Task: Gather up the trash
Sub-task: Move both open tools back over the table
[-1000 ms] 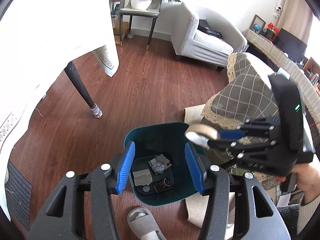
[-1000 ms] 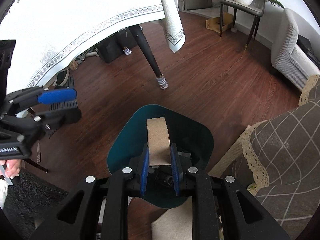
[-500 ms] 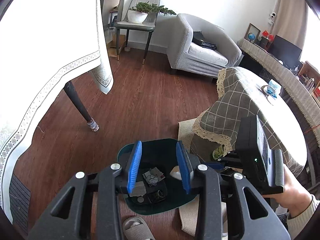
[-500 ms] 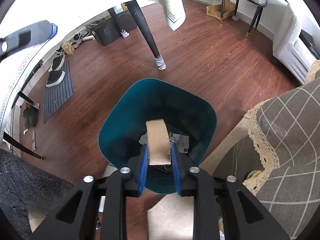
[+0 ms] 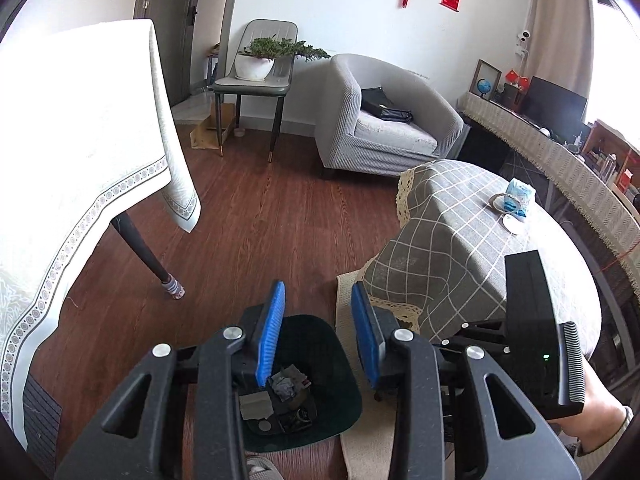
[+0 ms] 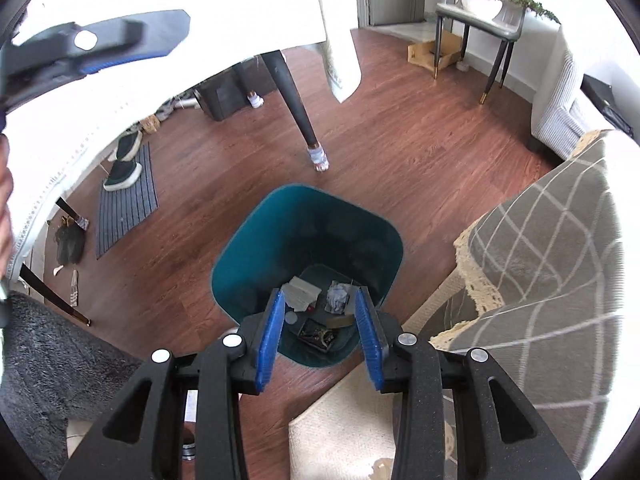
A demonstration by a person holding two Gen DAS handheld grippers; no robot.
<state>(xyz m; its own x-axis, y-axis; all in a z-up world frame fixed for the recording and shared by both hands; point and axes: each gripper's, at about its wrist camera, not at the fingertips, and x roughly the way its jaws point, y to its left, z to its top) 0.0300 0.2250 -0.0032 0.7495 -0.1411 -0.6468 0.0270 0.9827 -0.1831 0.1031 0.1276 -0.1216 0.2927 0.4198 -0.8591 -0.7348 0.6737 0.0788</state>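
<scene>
A teal trash bin (image 6: 248, 256) stands on the wood floor with several scraps of trash (image 6: 316, 308) on its bottom, a brown cardboard roll (image 6: 340, 321) among them. My right gripper (image 6: 320, 320) is open and empty, held above the bin's near rim. My left gripper (image 5: 318, 328) is open and empty, higher up; the bin (image 5: 336, 360) shows below it. Blue and white wrappers (image 5: 514, 198) lie on the checked tablecloth (image 5: 460, 248).
A white-clothed table (image 5: 80, 152) with a dark leg (image 6: 296, 112) stands left of the bin. The round checked table (image 6: 552, 256) is right of it, over a cream rug (image 6: 340, 432). A grey armchair (image 5: 384, 120) and a chair with a plant (image 5: 256, 76) stand behind.
My right gripper has opened and let go of the cardboard roll, which now lies in the bin. My left gripper has risen and tilted up toward the room.
</scene>
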